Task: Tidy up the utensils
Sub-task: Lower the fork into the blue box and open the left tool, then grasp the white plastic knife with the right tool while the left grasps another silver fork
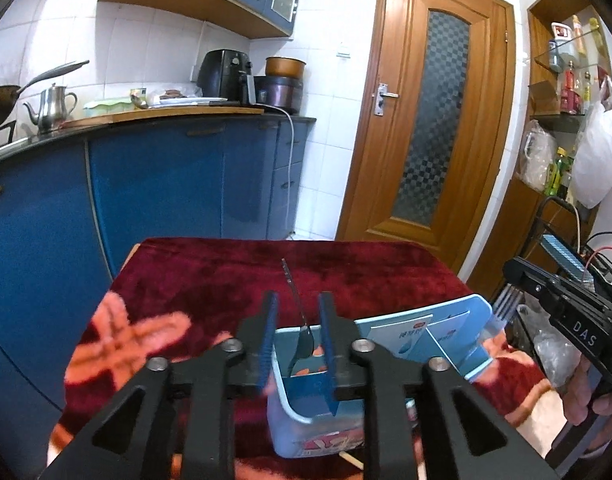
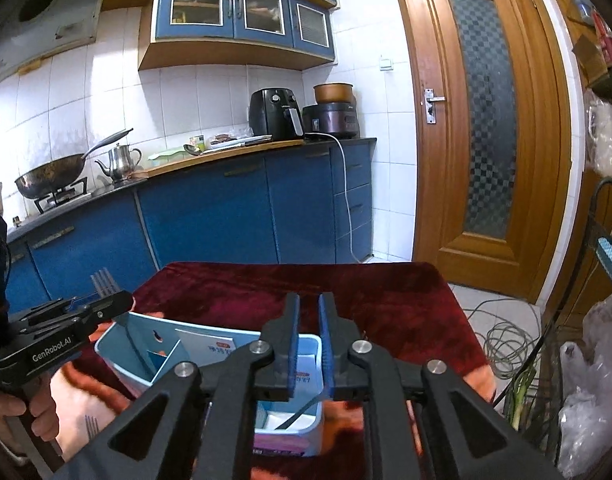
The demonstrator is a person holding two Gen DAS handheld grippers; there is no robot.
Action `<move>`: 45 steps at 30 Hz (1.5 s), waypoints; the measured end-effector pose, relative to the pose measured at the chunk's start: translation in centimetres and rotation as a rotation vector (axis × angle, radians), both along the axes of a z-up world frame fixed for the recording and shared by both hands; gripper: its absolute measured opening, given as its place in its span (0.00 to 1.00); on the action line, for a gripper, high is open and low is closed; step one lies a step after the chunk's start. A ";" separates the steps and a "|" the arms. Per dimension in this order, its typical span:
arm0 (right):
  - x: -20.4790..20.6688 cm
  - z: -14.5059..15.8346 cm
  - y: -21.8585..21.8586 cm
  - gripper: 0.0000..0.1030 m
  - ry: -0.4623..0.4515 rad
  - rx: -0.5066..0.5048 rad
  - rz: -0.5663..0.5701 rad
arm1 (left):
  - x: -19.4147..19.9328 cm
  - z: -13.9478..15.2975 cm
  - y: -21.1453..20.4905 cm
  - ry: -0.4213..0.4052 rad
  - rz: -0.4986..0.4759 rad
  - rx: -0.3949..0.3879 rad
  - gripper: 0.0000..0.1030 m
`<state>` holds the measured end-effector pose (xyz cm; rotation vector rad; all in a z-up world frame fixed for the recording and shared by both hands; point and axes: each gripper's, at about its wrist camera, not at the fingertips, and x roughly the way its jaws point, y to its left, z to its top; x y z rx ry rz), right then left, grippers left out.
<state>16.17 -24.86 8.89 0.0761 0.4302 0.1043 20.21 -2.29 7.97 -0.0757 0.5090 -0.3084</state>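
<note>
A pale blue plastic organiser with upright dividers (image 1: 458,320) sits on the desk (image 1: 225,272), which is covered in a dark red plush cloth with orange patterns. The left gripper (image 1: 297,316) hangs over the organiser's left end compartment. Its jaws are released, with clear gaps either side of a slim dark metal utensil (image 1: 306,344). That utensil leans away from the camera, its broad end down inside the compartment and its narrow end above the organiser's far wall. The right gripper (image 2: 309,316) is over the organiser's right end compartment, its jaws drawn in to a narrow slit. I cannot tell whether they grasp anything. A thin silver strip (image 2: 301,412) slants inside the compartment just beneath them. In the left wrist view a silver four-tined fork (image 1: 506,302) stands tines up just beyond the organiser's right end, beside the right gripper's tip.
</note>
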 end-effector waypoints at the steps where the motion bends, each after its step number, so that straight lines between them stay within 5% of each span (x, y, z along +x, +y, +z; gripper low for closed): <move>1: -0.3 0.0 -0.1 0.14 0.002 0.009 0.002 | -0.2 0.1 0.1 -0.001 -0.002 -0.003 0.29; 23: -6.1 -1.2 1.7 0.32 0.206 0.004 0.100 | -6.6 1.2 2.8 0.102 -0.033 0.028 0.33; 45: -6.7 -7.2 1.7 0.35 0.556 -0.003 0.121 | -8.6 -5.4 5.8 0.369 -0.010 0.107 0.36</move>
